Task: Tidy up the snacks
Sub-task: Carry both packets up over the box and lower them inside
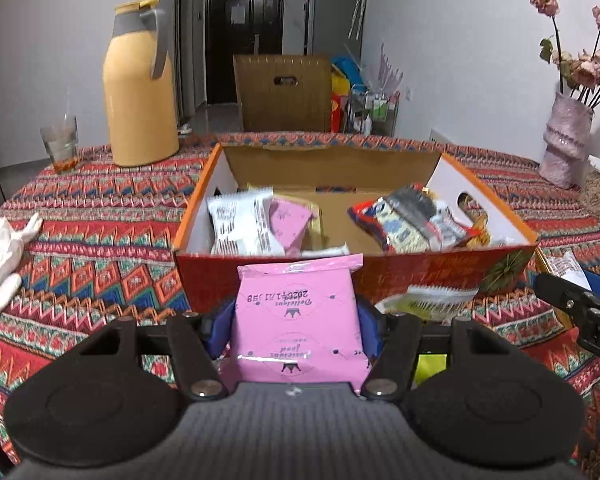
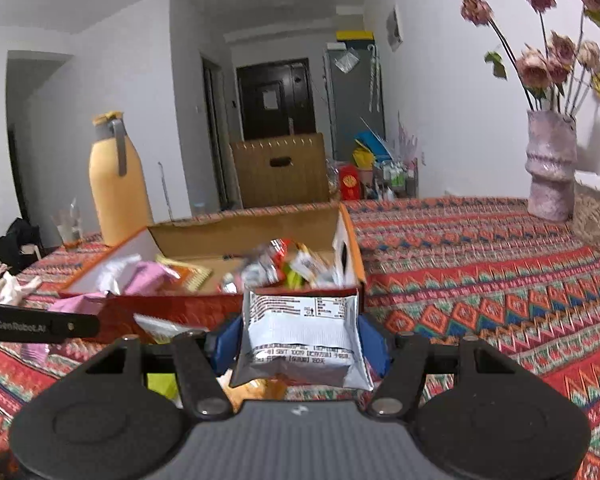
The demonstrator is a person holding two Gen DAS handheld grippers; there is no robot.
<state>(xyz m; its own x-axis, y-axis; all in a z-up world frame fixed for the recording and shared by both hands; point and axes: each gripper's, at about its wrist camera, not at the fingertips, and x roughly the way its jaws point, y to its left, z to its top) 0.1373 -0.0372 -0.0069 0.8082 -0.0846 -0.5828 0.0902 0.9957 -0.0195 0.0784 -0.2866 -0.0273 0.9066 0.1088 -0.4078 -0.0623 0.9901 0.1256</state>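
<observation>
An open cardboard box [image 1: 380, 276] with a red front wall stands on the patterned tablecloth and holds white, pink and red snack packets [image 1: 244, 224]. My left gripper [image 1: 298, 320] is shut on a pink snack packet [image 1: 300, 324], held just before the box's front wall. My right gripper [image 2: 300, 340] is shut on a white and silver snack packet [image 2: 300, 332], held near the box's [image 2: 180, 308] right front corner. The right gripper also shows in the left wrist view [image 1: 572, 308] at the right edge. More loose packets [image 1: 432, 300] lie on the table in front of the box.
A yellow thermos jug [image 1: 140, 88] and a glass [image 1: 60, 142] stand at the back left. A pink vase with dried flowers [image 2: 550, 168] and a woven container [image 2: 596, 212] stand at the back right. A white cloth [image 1: 0, 252] lies at left.
</observation>
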